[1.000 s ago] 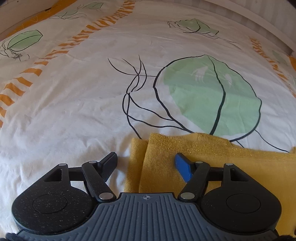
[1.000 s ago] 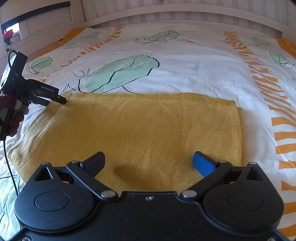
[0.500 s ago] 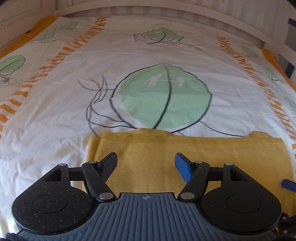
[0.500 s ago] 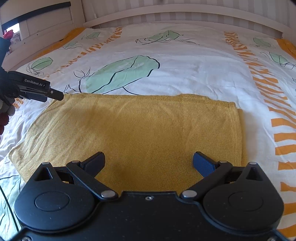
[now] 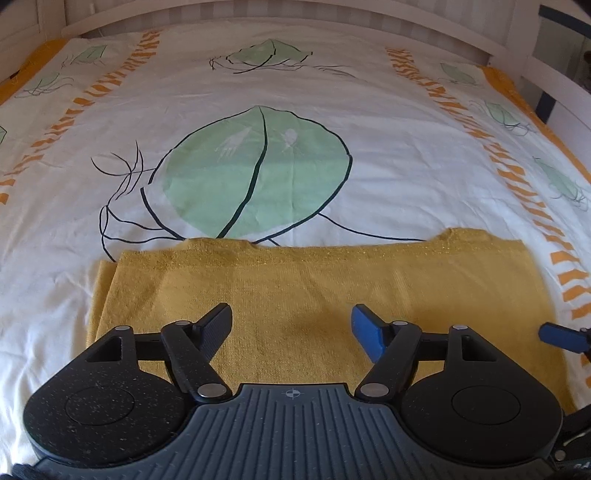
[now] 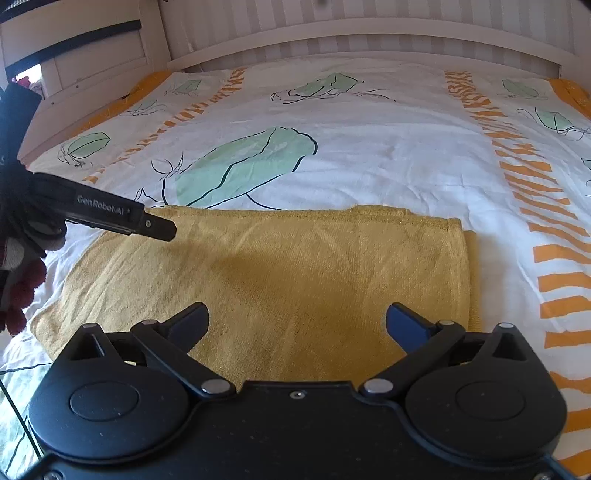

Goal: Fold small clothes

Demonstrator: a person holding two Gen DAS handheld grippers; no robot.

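A mustard-yellow knitted garment (image 5: 288, 288) lies folded flat as a wide rectangle on the bed; it also shows in the right wrist view (image 6: 280, 273). My left gripper (image 5: 291, 326) is open and empty, held just above the garment's near middle. My right gripper (image 6: 297, 325) is open and empty above the garment's near edge. The left gripper's finger (image 6: 122, 218) reaches over the garment's far left corner in the right wrist view. A blue fingertip (image 5: 561, 338) of the right gripper shows at the right edge of the left wrist view.
The bed sheet (image 5: 295, 110) is white with green leaf prints and orange stripes. A white slatted headboard (image 6: 369, 33) stands at the far end. White wooden furniture (image 6: 85, 62) stands at the far left. A gloved hand (image 6: 22, 273) holds the left gripper.
The left gripper has swung right from the garment's left corner and pulled back to face its middle. The right gripper has barely moved. Both stay open.
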